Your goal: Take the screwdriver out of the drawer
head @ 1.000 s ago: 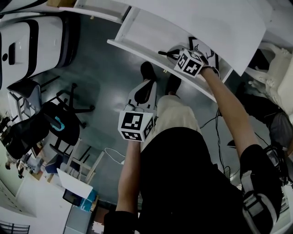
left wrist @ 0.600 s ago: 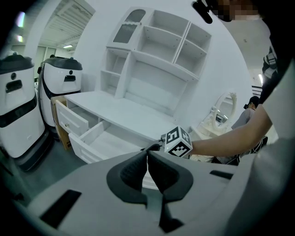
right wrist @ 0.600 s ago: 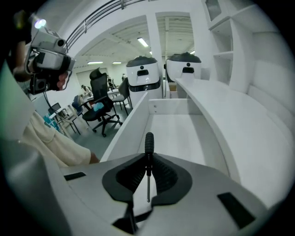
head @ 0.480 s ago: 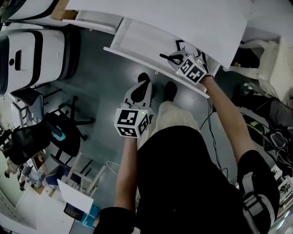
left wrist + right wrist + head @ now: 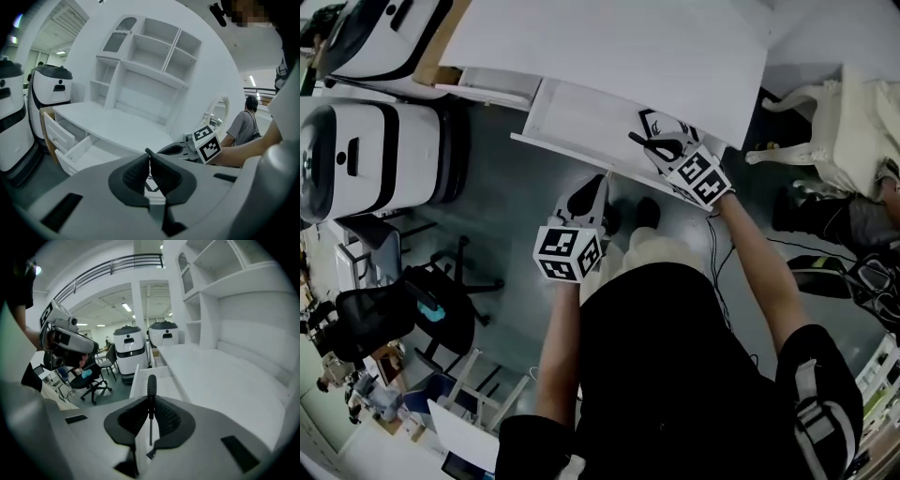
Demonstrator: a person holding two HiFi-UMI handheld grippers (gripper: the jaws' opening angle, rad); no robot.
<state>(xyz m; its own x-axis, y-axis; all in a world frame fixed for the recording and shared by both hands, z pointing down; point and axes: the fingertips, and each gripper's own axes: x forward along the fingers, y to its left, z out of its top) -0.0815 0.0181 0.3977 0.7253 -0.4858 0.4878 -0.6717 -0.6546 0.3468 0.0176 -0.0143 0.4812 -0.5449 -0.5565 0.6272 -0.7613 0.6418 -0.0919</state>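
My right gripper (image 5: 150, 416) is shut on a small black-handled screwdriver (image 5: 151, 399), its handle pointing away from me and its thin shaft running back between the pads. In the head view the screwdriver (image 5: 645, 143) sticks out to the left of the right gripper (image 5: 661, 148), above the front of the open white drawer (image 5: 572, 131). The same drawer (image 5: 154, 373) lies below and beyond the jaws in the right gripper view. My left gripper (image 5: 598, 184) hangs in front of the drawer over the floor, shut and empty (image 5: 149, 165).
The white desk top (image 5: 609, 56) spreads beyond the drawer, with a shelf unit (image 5: 145, 61) on it. White machines (image 5: 366, 159) stand at the left, a black office chair (image 5: 422, 300) below them. Another open drawer (image 5: 58, 136) shows at the left. A person (image 5: 243, 126) sits at the right.
The right gripper has risen with the screwdriver, from inside the drawer to above its front edge. The left gripper has also lifted a little.
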